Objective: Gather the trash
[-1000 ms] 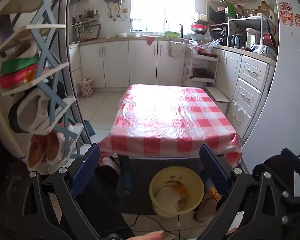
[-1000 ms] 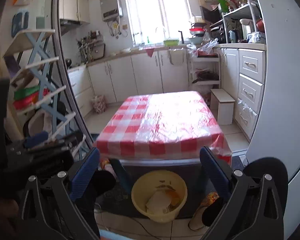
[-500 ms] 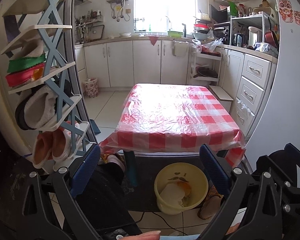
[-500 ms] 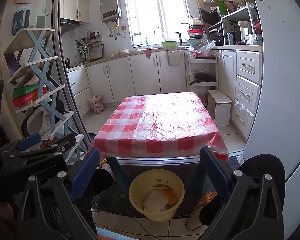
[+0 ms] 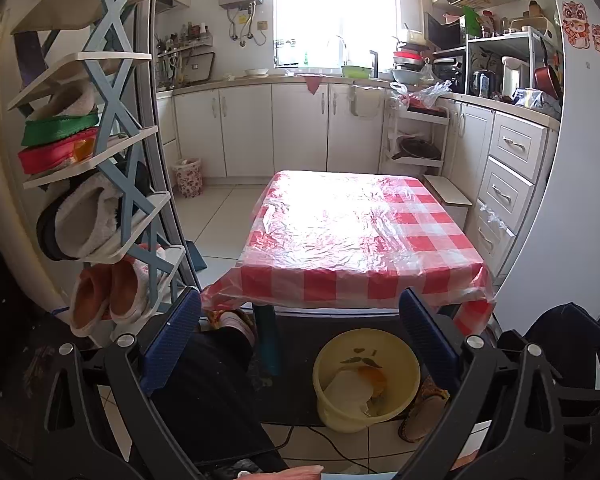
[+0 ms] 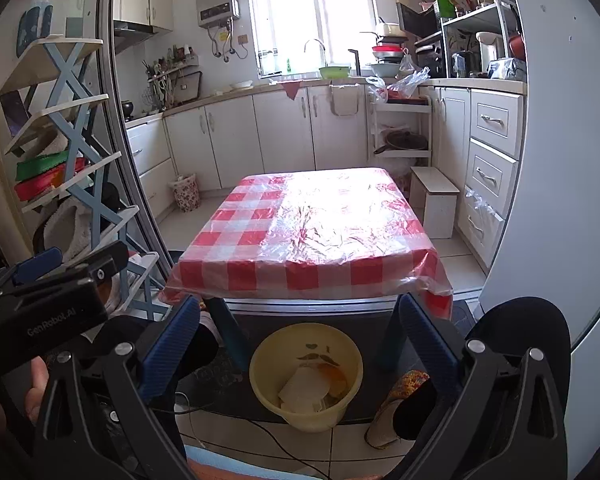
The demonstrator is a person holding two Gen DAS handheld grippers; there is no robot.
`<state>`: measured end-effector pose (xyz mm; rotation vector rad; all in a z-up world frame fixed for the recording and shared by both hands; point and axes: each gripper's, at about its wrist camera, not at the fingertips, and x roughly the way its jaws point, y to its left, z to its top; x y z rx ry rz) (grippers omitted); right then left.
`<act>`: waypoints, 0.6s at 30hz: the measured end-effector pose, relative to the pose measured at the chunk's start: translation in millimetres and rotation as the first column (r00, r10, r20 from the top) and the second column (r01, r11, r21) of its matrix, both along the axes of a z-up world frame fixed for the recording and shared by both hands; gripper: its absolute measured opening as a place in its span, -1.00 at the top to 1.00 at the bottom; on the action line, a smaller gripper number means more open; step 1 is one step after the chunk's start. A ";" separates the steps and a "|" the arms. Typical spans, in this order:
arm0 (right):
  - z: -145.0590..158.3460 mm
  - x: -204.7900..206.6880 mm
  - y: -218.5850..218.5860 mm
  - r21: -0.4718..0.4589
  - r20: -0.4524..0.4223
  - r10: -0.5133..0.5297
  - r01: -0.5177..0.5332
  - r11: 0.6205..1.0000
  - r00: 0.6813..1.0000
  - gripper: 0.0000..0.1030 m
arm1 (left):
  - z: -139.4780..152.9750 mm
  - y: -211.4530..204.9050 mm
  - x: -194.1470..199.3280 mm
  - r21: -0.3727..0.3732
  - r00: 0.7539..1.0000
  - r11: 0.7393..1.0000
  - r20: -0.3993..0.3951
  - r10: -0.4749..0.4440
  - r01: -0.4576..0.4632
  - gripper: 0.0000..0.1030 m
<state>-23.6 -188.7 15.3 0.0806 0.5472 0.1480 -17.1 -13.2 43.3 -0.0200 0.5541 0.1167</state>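
A yellow bin (image 5: 366, 378) (image 6: 306, 376) stands on the floor in front of the low table, holding white paper (image 5: 348, 394) (image 6: 304, 390) and an orange scrap (image 5: 372, 376) (image 6: 334, 376). The table (image 5: 360, 224) (image 6: 308, 224) wears a red-and-white checked cloth under clear plastic, with no loose items on it. My left gripper (image 5: 300, 340) is open, its blue-padded fingers spread on either side of the bin, nothing between them. My right gripper (image 6: 298, 340) is open too and holds nothing. The left gripper's body (image 6: 40, 304) shows at the left of the right wrist view.
A shoe rack (image 5: 96, 184) with slippers stands at the left by a door frame. White cabinets (image 5: 300, 128) and drawers (image 5: 508, 184) line the back and right; a fridge (image 5: 572, 200) is at the right. A small stool (image 6: 434, 200) and floral bin (image 5: 188, 178) sit on the floor. Cables (image 6: 284, 440) cross the tiles.
Both views have pulled back and risen a little, so the table and bin look farther away. Both grippers stayed open.
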 end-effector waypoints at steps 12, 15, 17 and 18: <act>-2.9 1.5 4.1 -0.017 -0.021 0.018 -0.018 1.000 1.000 -0.86 | 7.8 -0.8 -6.9 0.022 0.999 1.000 0.037 0.010 -0.011 -0.85; -3.2 1.7 4.7 -0.017 -0.024 0.020 -0.021 1.000 1.000 -0.86 | 9.2 -1.2 -8.7 0.017 0.999 1.000 0.040 0.006 -0.007 -0.85; -3.6 1.8 5.0 -0.018 -0.026 0.023 -0.023 1.000 0.999 -0.86 | 10.2 -1.9 -9.4 0.017 0.999 1.000 0.043 0.006 -0.006 -0.85; -3.8 1.8 5.3 -0.018 -0.028 0.024 -0.025 1.000 0.999 -0.86 | 10.8 -2.3 -10.0 0.018 0.999 1.000 0.045 0.004 -0.005 -0.85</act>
